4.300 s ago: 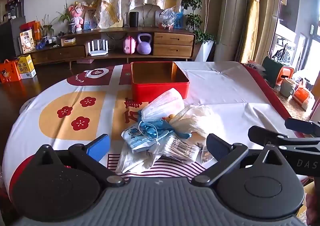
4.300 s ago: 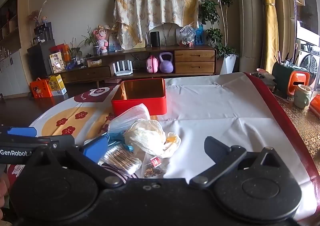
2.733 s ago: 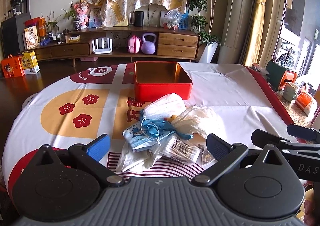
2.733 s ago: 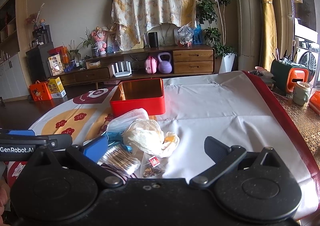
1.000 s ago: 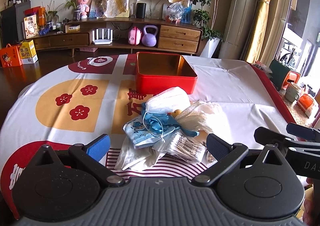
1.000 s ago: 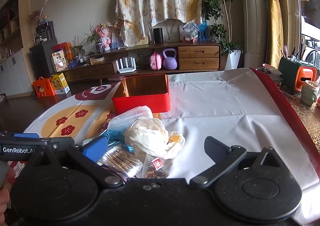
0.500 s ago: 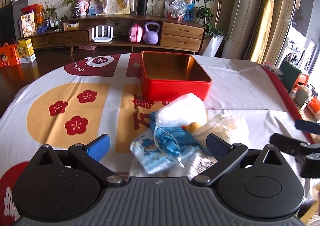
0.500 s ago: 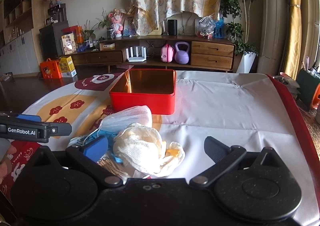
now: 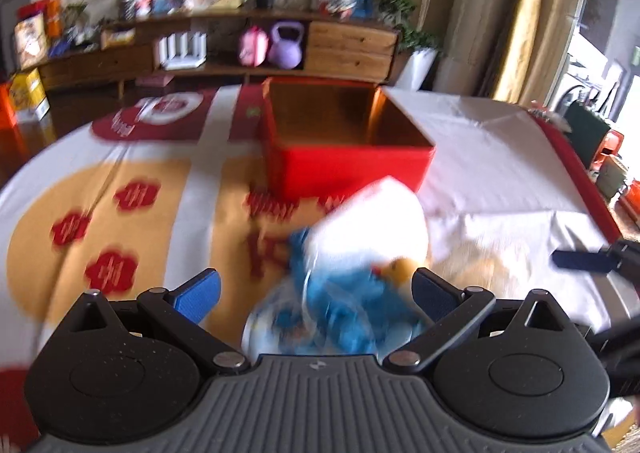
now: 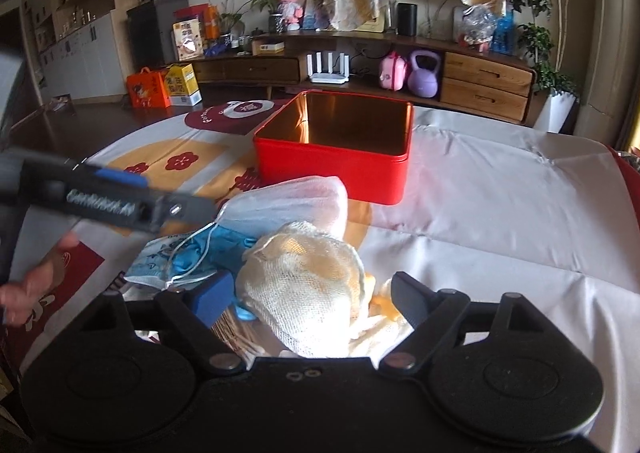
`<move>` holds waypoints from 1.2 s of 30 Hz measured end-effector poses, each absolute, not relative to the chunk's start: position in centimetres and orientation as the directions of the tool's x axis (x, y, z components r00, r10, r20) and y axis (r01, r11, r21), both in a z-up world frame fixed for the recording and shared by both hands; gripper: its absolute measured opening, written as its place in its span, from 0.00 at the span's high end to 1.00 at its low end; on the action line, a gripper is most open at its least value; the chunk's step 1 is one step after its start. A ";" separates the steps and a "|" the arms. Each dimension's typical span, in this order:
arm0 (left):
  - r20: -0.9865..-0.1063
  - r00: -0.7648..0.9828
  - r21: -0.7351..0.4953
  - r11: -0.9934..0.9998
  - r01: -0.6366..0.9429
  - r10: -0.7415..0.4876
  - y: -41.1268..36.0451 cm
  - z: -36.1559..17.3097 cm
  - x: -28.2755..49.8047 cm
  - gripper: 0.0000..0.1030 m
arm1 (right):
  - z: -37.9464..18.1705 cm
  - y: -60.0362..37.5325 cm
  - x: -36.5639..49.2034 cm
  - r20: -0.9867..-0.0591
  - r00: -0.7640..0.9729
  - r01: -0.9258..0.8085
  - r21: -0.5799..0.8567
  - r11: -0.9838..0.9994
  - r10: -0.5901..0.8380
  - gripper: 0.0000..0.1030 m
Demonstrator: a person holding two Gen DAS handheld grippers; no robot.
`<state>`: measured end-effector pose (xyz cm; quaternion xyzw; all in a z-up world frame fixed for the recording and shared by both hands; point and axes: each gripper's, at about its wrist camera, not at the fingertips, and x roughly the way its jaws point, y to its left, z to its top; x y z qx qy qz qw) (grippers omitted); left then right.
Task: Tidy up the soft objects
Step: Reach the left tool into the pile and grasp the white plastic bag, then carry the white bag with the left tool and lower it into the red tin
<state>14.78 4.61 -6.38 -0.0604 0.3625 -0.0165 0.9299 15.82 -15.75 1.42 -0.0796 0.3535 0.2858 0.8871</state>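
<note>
Mesh pouch (image 10: 304,285) — seemingly untouched — between right gripper (image 10: 308,299) pads

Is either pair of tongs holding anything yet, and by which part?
Nothing is held. The right tongs, jaws just been closing, straddle the cream mesh bag without pressing it; the left tongs are open over the pile.

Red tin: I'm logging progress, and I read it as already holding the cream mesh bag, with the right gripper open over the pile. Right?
Not quite. The red tin is empty in the right wrist view; the cream mesh bag lies on the pile, between the open right gripper's fingers, which have just been closing.
</note>
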 end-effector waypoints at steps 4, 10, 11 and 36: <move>-0.677 0.731 -0.095 0.995 0.022 -0.081 3.6 -6.5 17.9 0.01 | 1.0 -15.5 16.1 -0.676 0.571 -0.579 0.072 0.812 0.467 0.18; -0.700 0.707 -0.055 0.994 0.091 -0.103 2.1 -8.4 21.3 0.01 | 0.3 -15.5 16.5 -0.686 0.555 -0.588 0.077 0.805 0.470 0.25; -0.707 0.701 -0.048 0.995 0.092 -0.099 2.0 -8.7 21.7 0.01 | 0.2 -15.6 16.5 -0.687 0.552 -0.591 0.077 0.803 0.472 0.26; -0.719 0.682 -0.058 0.989 0.139 -0.138 1.6 -9.7 23.0 0.80 | 0.9 -16.6 15.5 -0.648 0.614 -0.557 0.051 0.829 0.452 0.79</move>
